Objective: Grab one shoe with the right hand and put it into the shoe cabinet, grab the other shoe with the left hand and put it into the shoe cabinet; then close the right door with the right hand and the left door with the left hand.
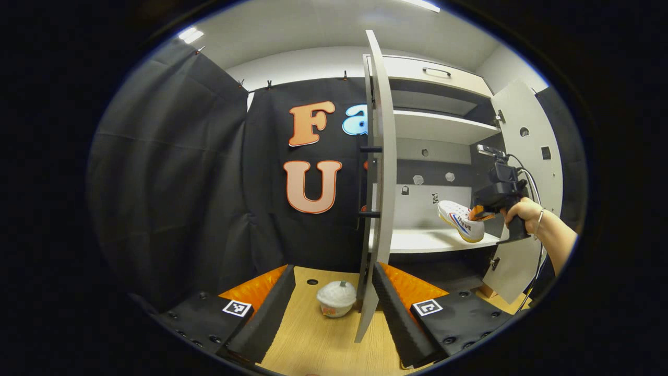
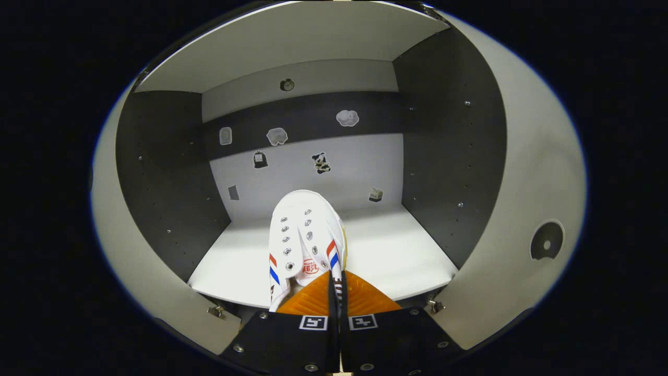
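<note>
Right gripper (image 2: 334,292): fingers pressed onto heel edge of white shoe (image 2: 305,237), held toe-forward over white shelf (image 2: 402,256) inside shoe cabinet (image 2: 449,156). Left gripper (image 1: 334,308): fingers spread wide above wooden tabletop (image 1: 318,344). Second shoe (image 1: 336,298) seen toe-on at 12 o'clock between fingers, beside open left door (image 1: 381,172). Shoe marked with red-blue side stripes, metal eyelets.

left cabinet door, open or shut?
Open. In the left gripper view the pale grey left cabinet door stands edge-on, swung out from the cabinet, with the white shelf exposed beyond it.
</note>
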`<state>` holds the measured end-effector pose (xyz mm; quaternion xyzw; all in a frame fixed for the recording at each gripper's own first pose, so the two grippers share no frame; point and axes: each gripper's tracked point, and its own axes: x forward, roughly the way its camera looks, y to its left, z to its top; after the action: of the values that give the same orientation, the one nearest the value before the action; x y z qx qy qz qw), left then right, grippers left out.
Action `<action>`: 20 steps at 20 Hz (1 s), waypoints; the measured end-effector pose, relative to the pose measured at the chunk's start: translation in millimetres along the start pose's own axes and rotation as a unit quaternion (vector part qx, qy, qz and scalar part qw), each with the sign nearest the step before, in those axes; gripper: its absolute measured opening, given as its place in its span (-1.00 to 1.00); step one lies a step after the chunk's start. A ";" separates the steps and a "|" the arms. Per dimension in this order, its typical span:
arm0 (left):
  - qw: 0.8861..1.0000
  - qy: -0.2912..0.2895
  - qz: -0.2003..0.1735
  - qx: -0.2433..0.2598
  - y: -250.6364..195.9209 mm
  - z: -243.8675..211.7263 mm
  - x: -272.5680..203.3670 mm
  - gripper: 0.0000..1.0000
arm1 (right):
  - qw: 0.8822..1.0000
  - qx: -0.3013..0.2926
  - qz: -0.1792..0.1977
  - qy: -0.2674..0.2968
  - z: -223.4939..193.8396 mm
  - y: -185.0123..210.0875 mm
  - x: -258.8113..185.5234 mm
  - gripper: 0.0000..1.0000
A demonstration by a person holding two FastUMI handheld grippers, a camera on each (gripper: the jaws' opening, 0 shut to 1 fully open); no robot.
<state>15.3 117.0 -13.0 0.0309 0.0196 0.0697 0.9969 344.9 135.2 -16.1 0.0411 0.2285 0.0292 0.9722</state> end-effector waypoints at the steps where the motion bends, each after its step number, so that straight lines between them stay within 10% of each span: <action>1: 1.000 0.001 0.004 -0.001 2.6 -0.6 0.8 0.93 | 1.000 0.003 -0.002 0.005 4.4 0.7 12.1 -0.99; 9: 0.999 0.006 0.035 0.003 23.0 -3.8 9.2 0.92 | 0.997 0.003 -0.027 0.073 -14.2 -11.4 81.6 -0.99; 20: 0.999 -0.002 0.033 0.015 6.4 10.5 10.7 0.93 | 0.998 0.040 -0.005 0.044 6.3 -18.3 70.0 -0.66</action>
<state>25.4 124.2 -2.5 0.0465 0.0176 0.1022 0.9935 411.0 121.8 -43.1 0.0772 0.2720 0.0166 0.9591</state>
